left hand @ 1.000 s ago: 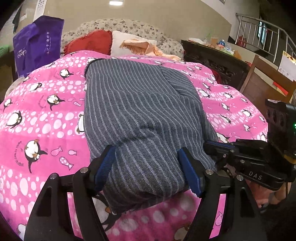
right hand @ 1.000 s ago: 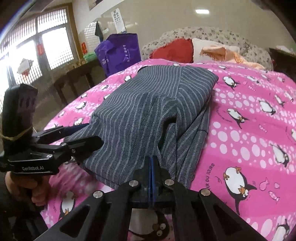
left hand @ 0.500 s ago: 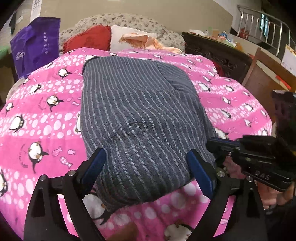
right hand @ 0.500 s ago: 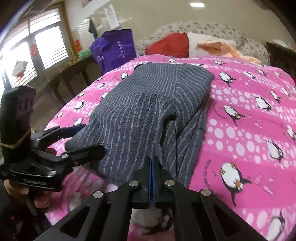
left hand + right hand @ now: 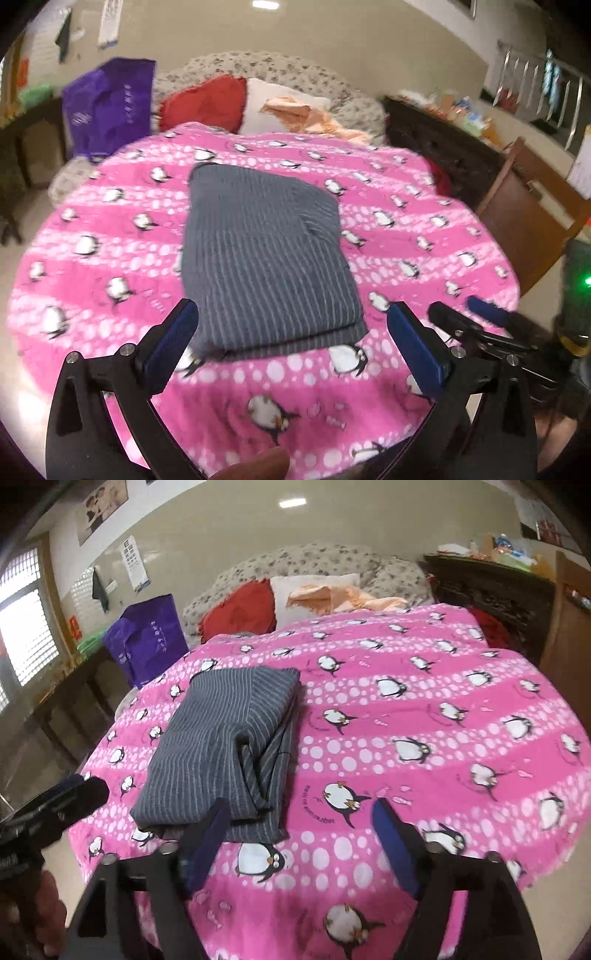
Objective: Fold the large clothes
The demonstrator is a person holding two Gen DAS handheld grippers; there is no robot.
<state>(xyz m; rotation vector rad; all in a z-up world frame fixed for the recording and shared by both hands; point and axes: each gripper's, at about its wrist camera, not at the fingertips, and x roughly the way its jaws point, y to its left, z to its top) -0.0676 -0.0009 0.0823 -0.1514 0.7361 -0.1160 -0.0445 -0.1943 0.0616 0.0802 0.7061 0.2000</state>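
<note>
Hovering with both grippers' fingers spread, just opened, nothing between | folded striped garment (image 5: 266, 258) lies on pink blanket (image 5: 406, 236), long axis running away from us | left gripper (image 5: 291, 347) faces its near edge squarely; right gripper (image 5: 295, 830) sits off its right corner

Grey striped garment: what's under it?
The grey striped garment, folded, lies on the pink penguin blanket. At its near edge a lower layer of the same fabric sticks out beneath the top fold. What the blanket covers is hidden.
</note>
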